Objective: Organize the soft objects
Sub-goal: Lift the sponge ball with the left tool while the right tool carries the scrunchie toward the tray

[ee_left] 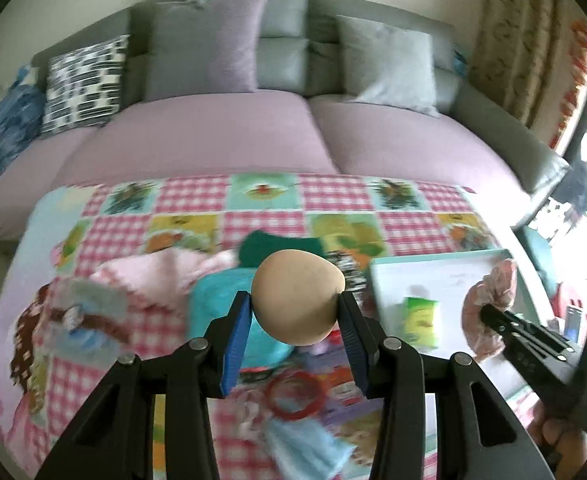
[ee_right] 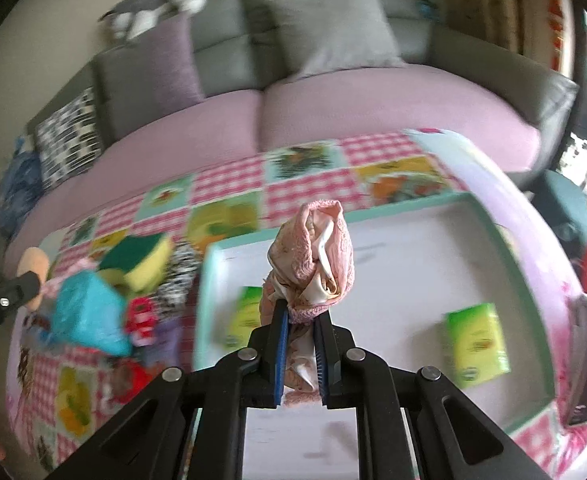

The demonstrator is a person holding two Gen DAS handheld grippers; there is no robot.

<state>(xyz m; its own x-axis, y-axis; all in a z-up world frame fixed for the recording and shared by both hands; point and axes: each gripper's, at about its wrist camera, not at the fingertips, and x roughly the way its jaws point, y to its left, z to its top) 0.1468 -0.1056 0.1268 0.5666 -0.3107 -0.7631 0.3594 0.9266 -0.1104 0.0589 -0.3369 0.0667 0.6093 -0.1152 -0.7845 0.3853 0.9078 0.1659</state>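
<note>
My left gripper is clamped on the beige ball, above the pile. My right gripper is clamped on the pink cloth, above the tray.

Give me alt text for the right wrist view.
The right claw is shut on a bunched pink cloth, held above a white tray with two green packets in it. Sponges and toys lie left on a checked blanket; a sofa sits behind.
</note>
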